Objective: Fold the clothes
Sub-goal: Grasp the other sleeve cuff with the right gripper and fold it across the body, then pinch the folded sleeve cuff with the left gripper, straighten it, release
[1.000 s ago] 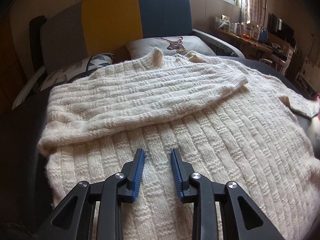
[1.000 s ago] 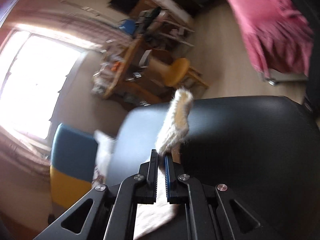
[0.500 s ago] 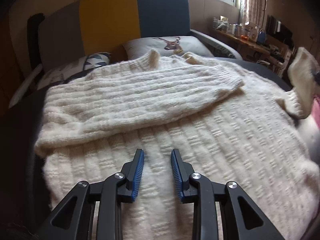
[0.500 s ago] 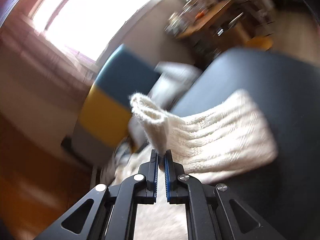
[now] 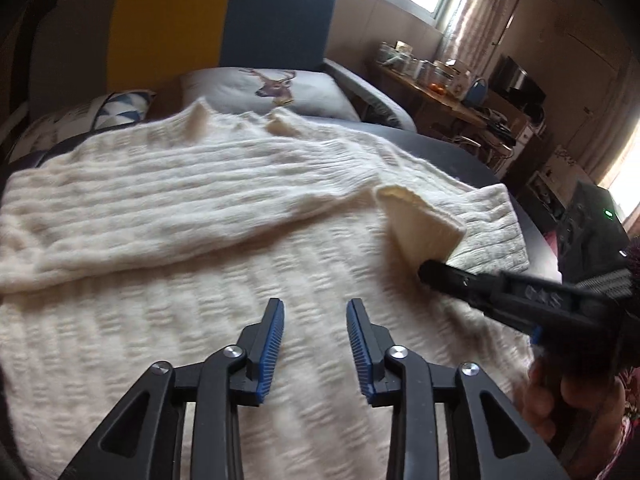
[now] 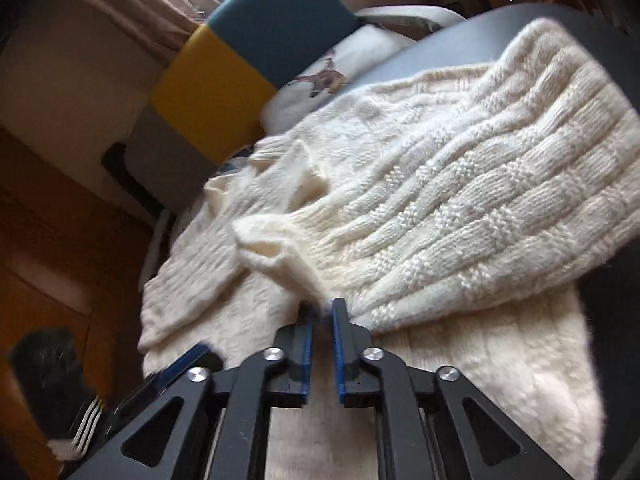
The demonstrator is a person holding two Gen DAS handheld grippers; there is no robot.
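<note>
sweater (image 5: 224, 292): one sleeve folded across | right gripper (image 6: 320, 312): pinching other cuff (image 6: 280, 256), mid-fold | left gripper (image 5: 315, 310): spread, empty

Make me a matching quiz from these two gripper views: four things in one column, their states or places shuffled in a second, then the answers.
1. left gripper
2. right gripper
3. sweater
4. deer cushion

A. pinching a sleeve cuff
B. spread flat, one sleeve folded across it
C. open, above the knit
D. against the yellow and blue backrest

Pairs: 1-C, 2-A, 3-B, 4-D
</note>
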